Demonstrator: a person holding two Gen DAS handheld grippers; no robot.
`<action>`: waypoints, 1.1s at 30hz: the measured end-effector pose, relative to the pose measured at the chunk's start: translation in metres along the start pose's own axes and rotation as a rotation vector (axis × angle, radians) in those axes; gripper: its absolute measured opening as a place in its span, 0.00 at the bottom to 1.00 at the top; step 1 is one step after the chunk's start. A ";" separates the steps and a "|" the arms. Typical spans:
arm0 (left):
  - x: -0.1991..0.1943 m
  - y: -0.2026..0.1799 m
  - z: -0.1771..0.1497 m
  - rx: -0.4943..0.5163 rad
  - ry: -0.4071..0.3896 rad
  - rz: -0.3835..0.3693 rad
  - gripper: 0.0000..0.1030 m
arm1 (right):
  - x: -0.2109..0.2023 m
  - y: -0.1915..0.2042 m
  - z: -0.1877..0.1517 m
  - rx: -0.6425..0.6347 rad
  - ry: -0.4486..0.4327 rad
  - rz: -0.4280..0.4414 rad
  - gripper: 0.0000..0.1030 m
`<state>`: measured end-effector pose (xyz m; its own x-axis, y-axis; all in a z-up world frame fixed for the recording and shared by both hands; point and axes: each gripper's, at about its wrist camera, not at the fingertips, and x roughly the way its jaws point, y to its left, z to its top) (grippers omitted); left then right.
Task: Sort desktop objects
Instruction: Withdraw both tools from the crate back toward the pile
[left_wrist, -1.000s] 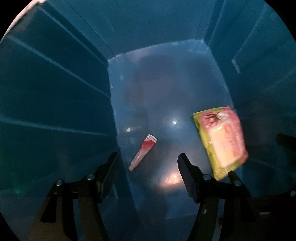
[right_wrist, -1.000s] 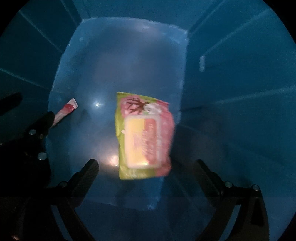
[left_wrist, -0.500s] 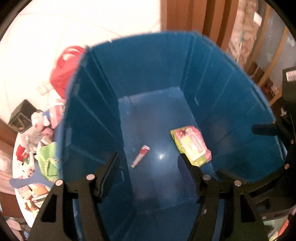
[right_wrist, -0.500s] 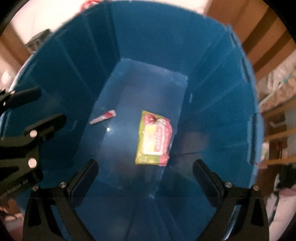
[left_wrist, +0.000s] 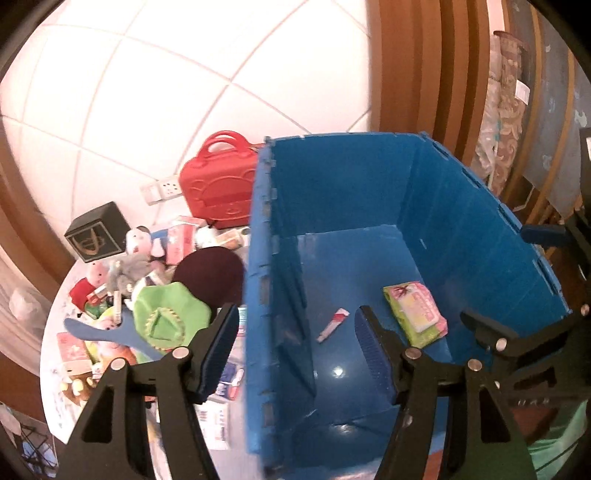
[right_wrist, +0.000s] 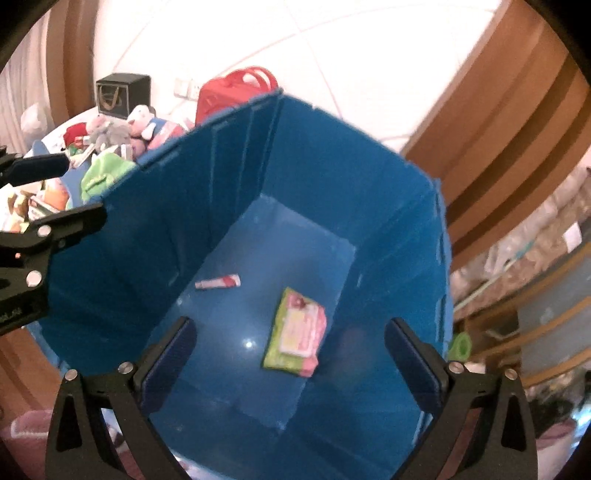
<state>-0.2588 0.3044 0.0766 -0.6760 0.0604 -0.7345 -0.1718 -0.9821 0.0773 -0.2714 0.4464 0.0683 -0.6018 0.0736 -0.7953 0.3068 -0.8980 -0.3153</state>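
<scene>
Both my left gripper (left_wrist: 295, 345) and right gripper (right_wrist: 290, 363) stand open, empty. On the deep blue plastic crate (right_wrist: 229, 192) floor lies a soft green-pink wipes pack (right_wrist: 295, 338); I judge it light, slippery, best pinched across its short sides.

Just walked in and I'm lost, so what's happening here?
A person with two handheld grippers is sorting table clutter into a blue bin. The left gripper and right gripper hang above it, jaws open and empty. A small tube and a wipes pack lie on its floor.
</scene>
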 end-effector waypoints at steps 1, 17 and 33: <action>-0.004 0.008 -0.004 0.002 -0.009 0.003 0.62 | -0.003 0.004 0.002 0.005 -0.012 0.006 1.00; -0.056 0.217 -0.104 -0.004 -0.092 0.081 0.63 | -0.055 0.193 0.047 0.087 -0.175 0.104 1.00; 0.045 0.341 -0.231 -0.184 0.118 0.029 0.63 | 0.056 0.349 0.025 0.147 0.009 0.260 1.00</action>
<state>-0.1822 -0.0689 -0.0853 -0.5880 0.0205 -0.8086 -0.0119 -0.9998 -0.0167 -0.2166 0.1260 -0.0733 -0.5104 -0.1643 -0.8441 0.3392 -0.9405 -0.0220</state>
